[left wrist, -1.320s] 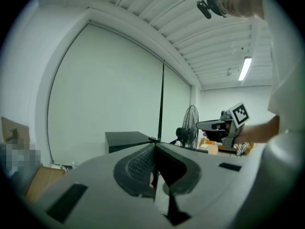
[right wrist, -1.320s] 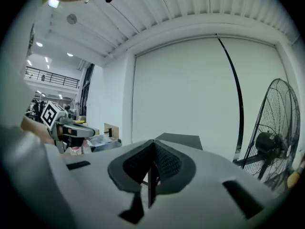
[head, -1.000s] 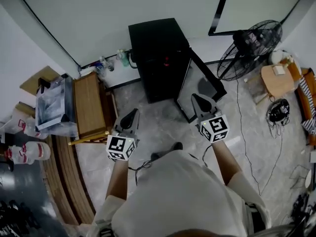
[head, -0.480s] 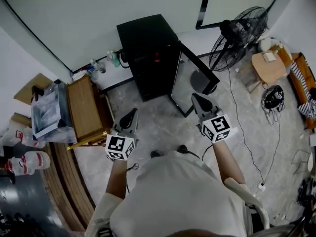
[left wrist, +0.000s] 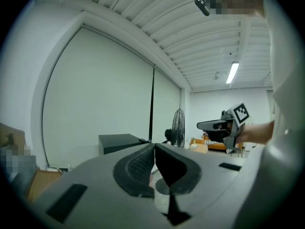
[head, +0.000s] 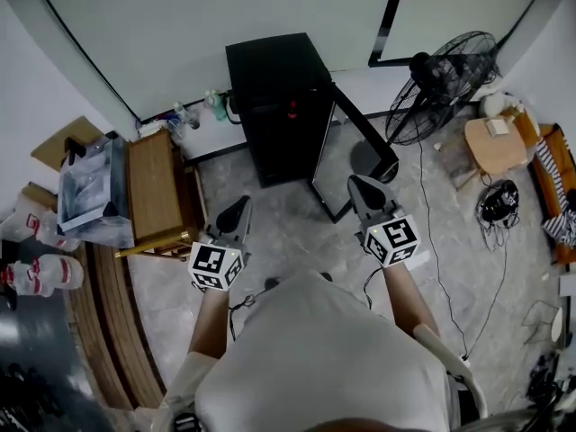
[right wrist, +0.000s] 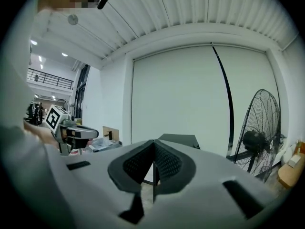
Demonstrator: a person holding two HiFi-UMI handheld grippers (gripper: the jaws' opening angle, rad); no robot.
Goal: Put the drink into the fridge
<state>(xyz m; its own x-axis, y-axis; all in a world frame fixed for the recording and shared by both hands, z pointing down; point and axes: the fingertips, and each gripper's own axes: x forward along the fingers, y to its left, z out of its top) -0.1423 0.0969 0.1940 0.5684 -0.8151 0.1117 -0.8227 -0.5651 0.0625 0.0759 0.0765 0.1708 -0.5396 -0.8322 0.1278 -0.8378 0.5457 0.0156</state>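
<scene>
A pale stone floor runs up to a white wall. At the left a clear plastic box (head: pixel 87 192) sits beside a wooden bench (head: pixel 155 185). The left gripper (head: pixel 236 209) has its jaws pressed together with nothing between them. Ahead stands the black fridge (head: pixel 274 88), door (head: pixel 355 156) open. A small red spot (head: pixel 292 109) shows in its front, too small to tell if it is the drink. The right gripper (head: pixel 362 189) is likewise closed and empty. A standing fan (head: pixel 445 84) is at the right.

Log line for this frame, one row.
phase: standing before fridge | door: open | left gripper: shut, empty | right gripper: shut, empty | held: nothing
</scene>
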